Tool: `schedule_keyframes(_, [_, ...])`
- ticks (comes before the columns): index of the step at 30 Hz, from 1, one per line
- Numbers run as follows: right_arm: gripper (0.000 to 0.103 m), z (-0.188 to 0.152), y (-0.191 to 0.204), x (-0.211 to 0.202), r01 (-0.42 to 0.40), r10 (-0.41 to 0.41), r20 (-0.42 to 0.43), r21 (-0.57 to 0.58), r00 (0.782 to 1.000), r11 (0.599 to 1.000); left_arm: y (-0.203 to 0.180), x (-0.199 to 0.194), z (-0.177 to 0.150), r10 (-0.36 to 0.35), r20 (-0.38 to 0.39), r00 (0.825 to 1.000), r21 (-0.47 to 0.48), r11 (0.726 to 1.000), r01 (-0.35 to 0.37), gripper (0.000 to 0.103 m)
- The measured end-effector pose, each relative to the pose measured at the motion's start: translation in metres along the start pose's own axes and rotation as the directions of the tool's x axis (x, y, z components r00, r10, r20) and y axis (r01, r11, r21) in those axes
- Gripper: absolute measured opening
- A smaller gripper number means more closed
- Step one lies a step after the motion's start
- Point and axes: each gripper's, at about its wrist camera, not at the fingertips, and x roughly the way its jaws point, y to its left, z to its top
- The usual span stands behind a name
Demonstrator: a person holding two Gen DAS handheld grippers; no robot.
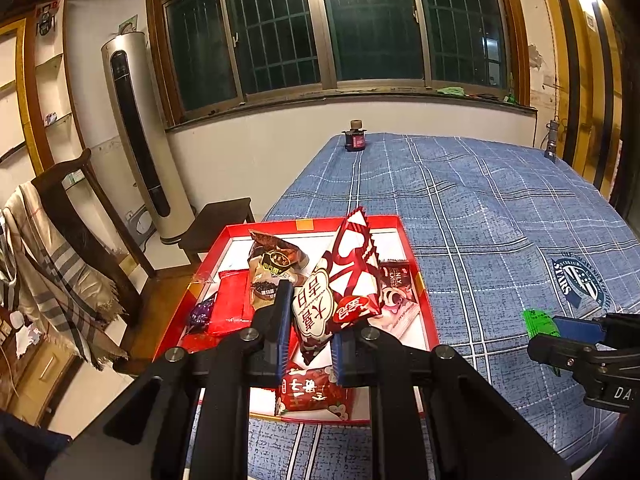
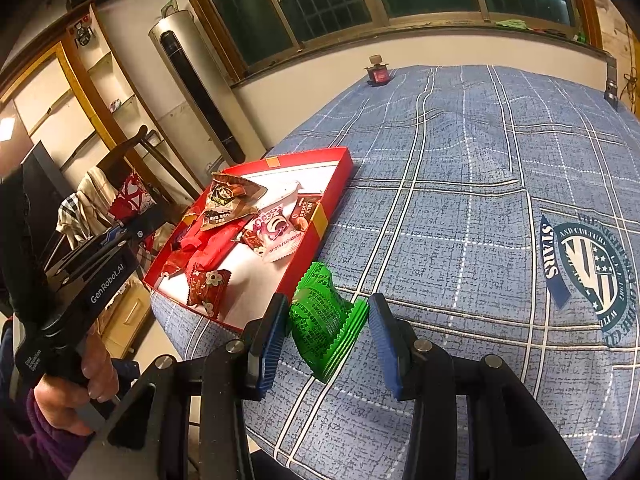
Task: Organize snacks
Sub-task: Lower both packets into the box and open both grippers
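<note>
Blue plaid bedding (image 1: 480, 216) is lying under a barred window (image 1: 332, 24), carrying a red tray (image 1: 416, 264) of snacks at its edge. Left gripper (image 1: 310, 332) is hovering over the tray, pinching a red-and-white packet (image 1: 340, 280); right gripper (image 2: 328, 332) is angling down with jaws partly open around a green packet (image 2: 320, 316) lying beside the tray.

Red-and-white snack packet (image 1: 340, 280) between left gripper (image 1: 310, 320) fingers (image 1: 280, 316), above red tray (image 1: 420, 280)
</note>
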Motion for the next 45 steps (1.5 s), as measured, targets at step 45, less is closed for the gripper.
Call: schedule_keyframes(45, [0.042,0.041,0.054,0.084,-0.060,0.056,-0.050,-0.078,0.997,0.995,0.065,0.071,-0.020,0.042,-0.136,0.990,-0.094,0.994,-0.055,0.014])
